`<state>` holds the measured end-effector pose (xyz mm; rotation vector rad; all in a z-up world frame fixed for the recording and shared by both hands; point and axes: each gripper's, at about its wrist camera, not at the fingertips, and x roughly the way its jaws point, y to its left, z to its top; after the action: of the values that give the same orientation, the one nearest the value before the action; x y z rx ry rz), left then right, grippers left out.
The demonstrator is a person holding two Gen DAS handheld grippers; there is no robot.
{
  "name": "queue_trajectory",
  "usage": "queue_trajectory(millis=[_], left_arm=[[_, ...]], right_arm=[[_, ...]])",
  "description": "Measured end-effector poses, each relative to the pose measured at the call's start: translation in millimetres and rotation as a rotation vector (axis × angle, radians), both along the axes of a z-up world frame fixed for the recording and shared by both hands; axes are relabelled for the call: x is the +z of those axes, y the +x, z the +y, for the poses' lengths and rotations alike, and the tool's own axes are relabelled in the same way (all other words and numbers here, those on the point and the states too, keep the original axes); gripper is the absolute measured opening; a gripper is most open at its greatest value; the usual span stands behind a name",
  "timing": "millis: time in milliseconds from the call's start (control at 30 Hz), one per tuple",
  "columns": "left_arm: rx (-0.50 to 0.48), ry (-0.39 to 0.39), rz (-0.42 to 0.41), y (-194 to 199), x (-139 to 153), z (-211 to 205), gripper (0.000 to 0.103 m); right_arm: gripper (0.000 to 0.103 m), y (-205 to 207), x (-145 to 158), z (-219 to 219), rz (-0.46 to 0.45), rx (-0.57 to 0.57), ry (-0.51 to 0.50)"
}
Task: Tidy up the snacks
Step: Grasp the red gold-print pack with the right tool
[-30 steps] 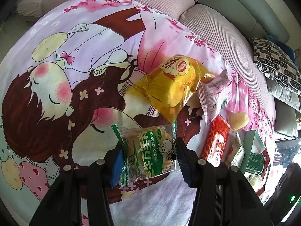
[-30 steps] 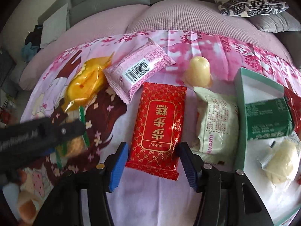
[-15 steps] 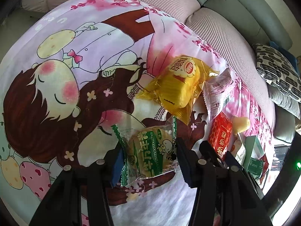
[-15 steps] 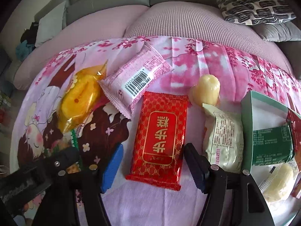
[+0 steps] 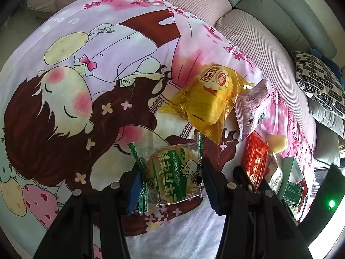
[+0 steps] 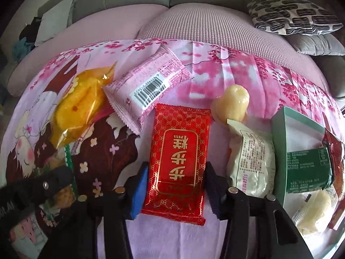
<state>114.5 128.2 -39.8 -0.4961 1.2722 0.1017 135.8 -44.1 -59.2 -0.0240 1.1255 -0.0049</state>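
red snack pack [image 6: 179,161] lies flat on the cartoon-print cloth [image 5: 90,99], between the right tool's [image 6: 175,185] fingers, jaws closing onto its sides. left tool [image 5: 170,181] is clamped on the green-striped clear cracker packet [image 5: 172,174]. yellow packet [image 6: 75,105] and pink packet [image 6: 146,86] lie up-left of the red one; pale jelly cup [image 6: 234,103], cream pouch [image 6: 252,161] and green box [image 6: 301,151] to its right

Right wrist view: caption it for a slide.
Right gripper jaws closing around a red snack packet on the cartoon-print cloth.
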Motion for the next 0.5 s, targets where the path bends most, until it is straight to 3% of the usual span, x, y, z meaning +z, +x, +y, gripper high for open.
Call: queue_trajectory(millis=[267,500], left_arm=[[-0.014,0.006,-0.007,-1,2,-6,0.054],[-0.029,0.01,-0.04,-2,12,-15,0.054]], right_arm=[[0.047,-33,9,-1,-0.02,0.032,0.024],[0.047,-63,38,-10,-0.084,0.044,0.086]])
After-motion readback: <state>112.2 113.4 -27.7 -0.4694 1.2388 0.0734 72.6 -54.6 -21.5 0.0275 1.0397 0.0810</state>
